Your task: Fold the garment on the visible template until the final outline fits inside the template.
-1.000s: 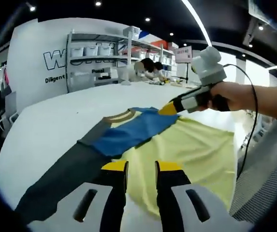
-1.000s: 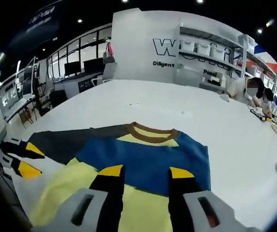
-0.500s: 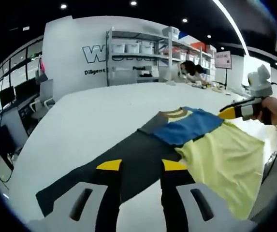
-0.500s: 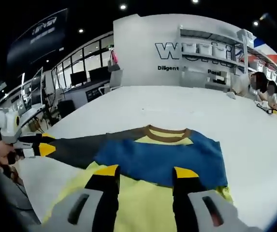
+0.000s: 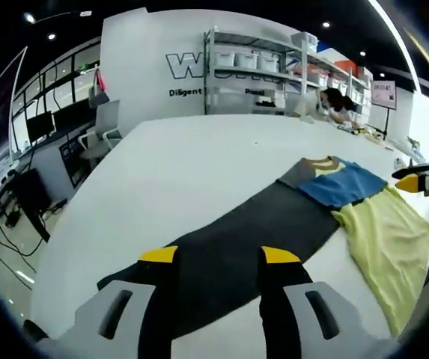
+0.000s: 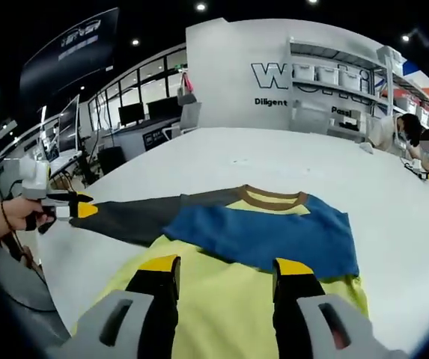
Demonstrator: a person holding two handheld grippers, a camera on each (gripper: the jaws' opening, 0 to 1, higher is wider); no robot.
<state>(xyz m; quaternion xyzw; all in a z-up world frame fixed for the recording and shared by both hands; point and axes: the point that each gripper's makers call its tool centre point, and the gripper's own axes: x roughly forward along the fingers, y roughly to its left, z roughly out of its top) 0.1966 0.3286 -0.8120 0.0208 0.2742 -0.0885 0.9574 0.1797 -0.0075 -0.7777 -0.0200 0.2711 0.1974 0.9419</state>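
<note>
Left gripper view: the camera has swung further left since half a second ago; the left gripper (image 5: 219,258), fingers parted and empty, now hangs over the charcoal sleeve (image 5: 236,250) stretched across the white tabletop (image 5: 169,172). The garment (image 5: 341,191), yellow body under a folded blue panel, lies toward the tabletop's right edge, the right gripper (image 5: 416,182) beside it.

Right gripper view: the right gripper (image 6: 225,265), fingers released, hovers above the yellow body; the brown collar (image 6: 274,198) faces away. The left gripper (image 6: 68,209), hand-held, sits at the sleeve's end.
</note>
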